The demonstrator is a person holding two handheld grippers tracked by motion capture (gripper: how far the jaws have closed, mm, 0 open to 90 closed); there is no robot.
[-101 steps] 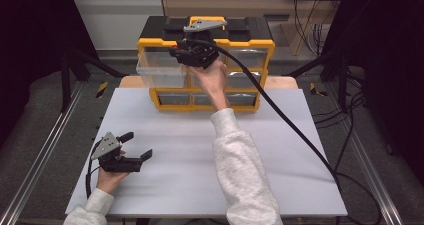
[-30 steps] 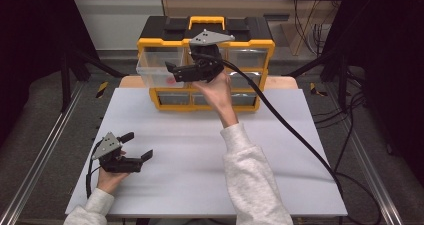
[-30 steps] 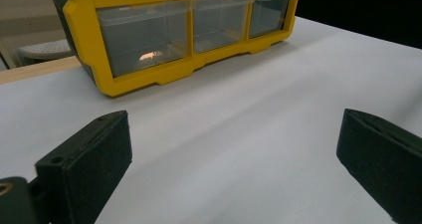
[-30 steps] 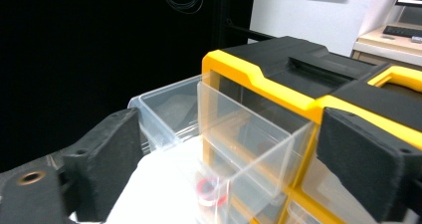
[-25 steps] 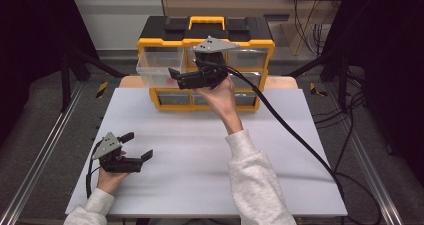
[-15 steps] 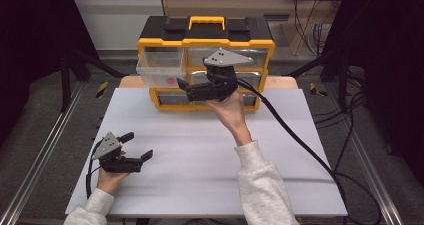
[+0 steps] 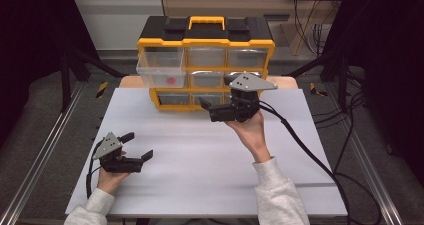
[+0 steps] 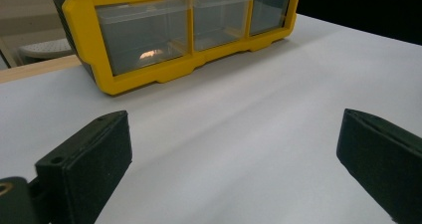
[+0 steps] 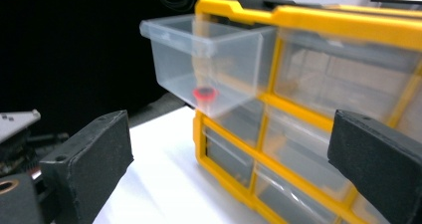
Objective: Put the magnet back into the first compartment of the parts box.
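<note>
A yellow and black drawer cabinet (image 7: 206,55) stands at the back of the white table (image 7: 200,175). Its top left clear drawer (image 7: 160,67) is pulled out, and a small red thing (image 7: 170,79) lies in it. My right gripper (image 7: 207,111) hangs in front of the cabinet's lower drawers and points left. Its jaws have just been opening and stand open with nothing between them. In the right gripper view (image 9: 229,169) the pulled-out drawer (image 9: 204,59) and the red thing (image 9: 204,93) lie ahead. My left gripper (image 7: 138,146) rests open and empty on the table at the front left.
The left gripper view (image 8: 234,164) looks across bare white table to the cabinet's bottom row of shut drawers (image 8: 149,79). A cable (image 7: 310,150) trails from the right gripper across the table's right side. Dark frame rails run along both sides.
My right gripper has come down and to the right, from in front of the cabinet's upper drawers to its lower front. The left gripper has stayed put.
</note>
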